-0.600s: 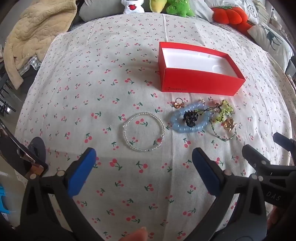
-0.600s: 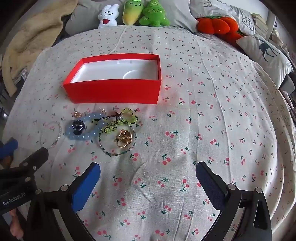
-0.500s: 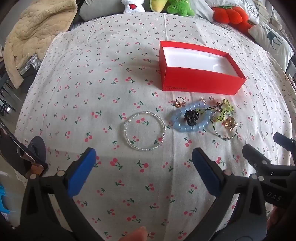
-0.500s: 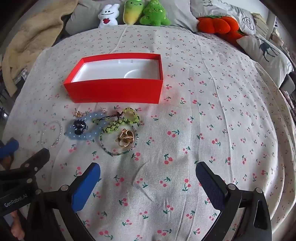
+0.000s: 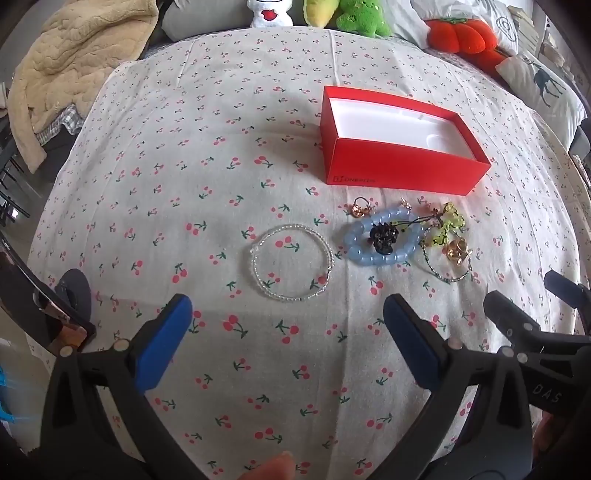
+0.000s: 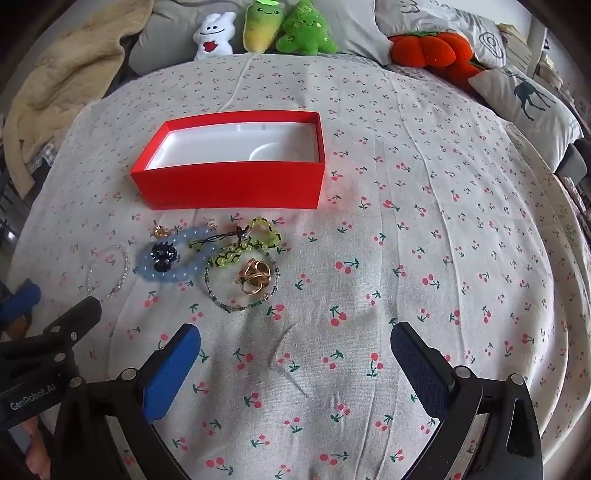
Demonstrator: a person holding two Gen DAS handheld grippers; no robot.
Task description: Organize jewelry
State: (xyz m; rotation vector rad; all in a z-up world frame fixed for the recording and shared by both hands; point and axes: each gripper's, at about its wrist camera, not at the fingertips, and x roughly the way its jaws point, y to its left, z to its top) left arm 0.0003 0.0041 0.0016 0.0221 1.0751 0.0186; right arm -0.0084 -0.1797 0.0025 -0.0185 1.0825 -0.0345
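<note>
An open red box [image 5: 400, 164] [image 6: 232, 182] with a white inside stands on the cherry-print bedspread. In front of it lies a cluster of jewelry: a clear bead bracelet [image 5: 291, 267] [image 6: 110, 275], a pale blue bead bracelet [image 5: 384, 242] [image 6: 173, 260] with a black charm on it, green beads [image 6: 251, 245], gold rings [image 6: 255, 280] inside a thin dark bead bracelet [image 6: 240, 286], and a small gold earring [image 5: 360, 208]. My left gripper [image 5: 286, 343] is open and empty just short of the clear bracelet. My right gripper [image 6: 295, 363] is open and empty, short of the gold rings.
Plush toys [image 6: 266, 29] and an orange pumpkin cushion [image 6: 428, 48] line the far edge of the bed. A beige blanket [image 5: 74, 62] lies at the far left, a deer pillow [image 6: 532, 99] at the right. A dark object [image 5: 48, 306] sits at the bed's left edge.
Both grippers have moved slightly forward toward the jewelry. Both stay open. Nothing on the bed has moved.
</note>
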